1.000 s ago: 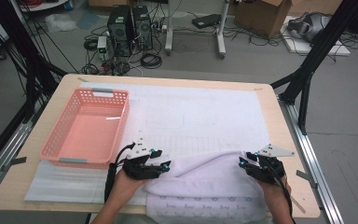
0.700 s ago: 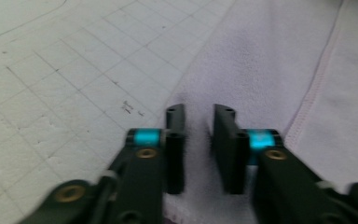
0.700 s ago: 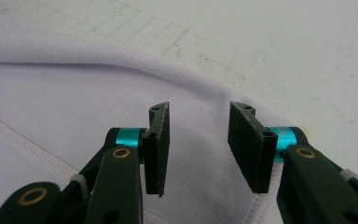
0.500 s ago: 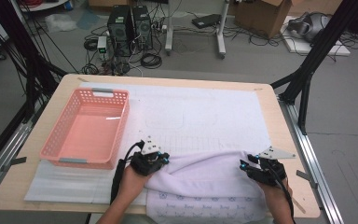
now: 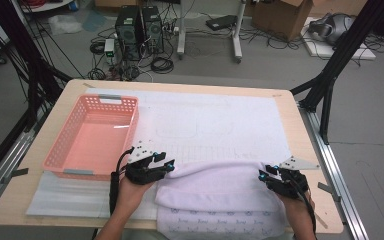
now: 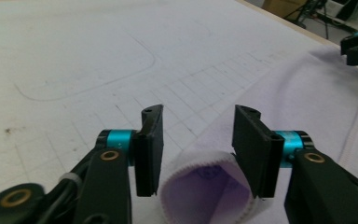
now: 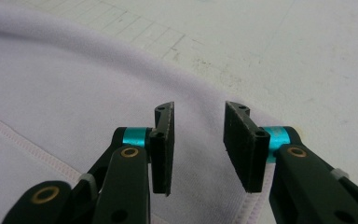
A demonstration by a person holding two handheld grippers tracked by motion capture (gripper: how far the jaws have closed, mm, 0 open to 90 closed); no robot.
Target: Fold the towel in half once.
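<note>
A pale lilac cloth point(image 5: 215, 185) lies folded over along the table's near edge, between both hands. My left gripper point(image 5: 167, 166) sits at the cloth's left end. Its jaws have just been opening; in the left gripper view point(image 6: 199, 112) a rolled loop of the cloth point(image 6: 205, 186) lies between the parted pads, unpinched. My right gripper point(image 5: 263, 176) rests at the cloth's right end. Its jaws point(image 7: 199, 107) have just been closing a little but stand apart over the cloth's hemmed edge point(image 7: 74, 84), with nothing gripped.
A pink plastic basket point(image 5: 62, 172), nothing in it, stands on the left of the table. A white mat point(image 5: 215, 120) with drawn outlines and a grid covers the middle. Black frame legs, computers and cables stand on the floor beyond the wooden table edge point(image 5: 300, 130).
The left gripper closed on the cloth's left end half a second ago, then opened and drew back slightly left. The fold now rests on the table. The right hand stayed put.
</note>
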